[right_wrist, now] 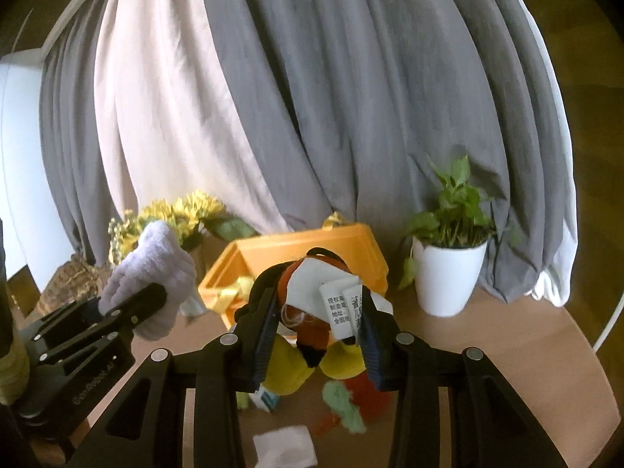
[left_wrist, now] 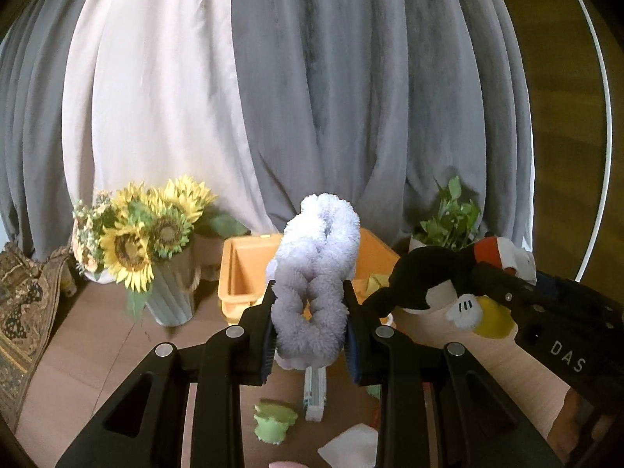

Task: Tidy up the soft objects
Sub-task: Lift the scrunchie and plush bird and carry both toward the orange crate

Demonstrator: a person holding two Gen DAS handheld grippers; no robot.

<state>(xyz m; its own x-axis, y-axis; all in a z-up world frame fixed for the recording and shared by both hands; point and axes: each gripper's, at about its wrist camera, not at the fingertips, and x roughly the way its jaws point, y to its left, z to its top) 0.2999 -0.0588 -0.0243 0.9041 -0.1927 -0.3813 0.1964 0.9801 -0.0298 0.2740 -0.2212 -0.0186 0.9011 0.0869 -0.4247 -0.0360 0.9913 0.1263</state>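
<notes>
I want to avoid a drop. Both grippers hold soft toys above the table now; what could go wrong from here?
1. The right gripper grips the mouse plush near its paper tags; it may slip.
2. The long lavender plush in the left gripper may catch the orange bin rim.

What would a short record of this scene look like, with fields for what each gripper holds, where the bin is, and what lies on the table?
left gripper: shut on lavender fluffy braided toy
right gripper: shut on plush mouse doll, held off the table
orange bin: open, behind both grippers, some yellow items inside
table: green soft toy, white cloth, small box
backdrop: sunflower vase, potted plant, grey curtains
</notes>
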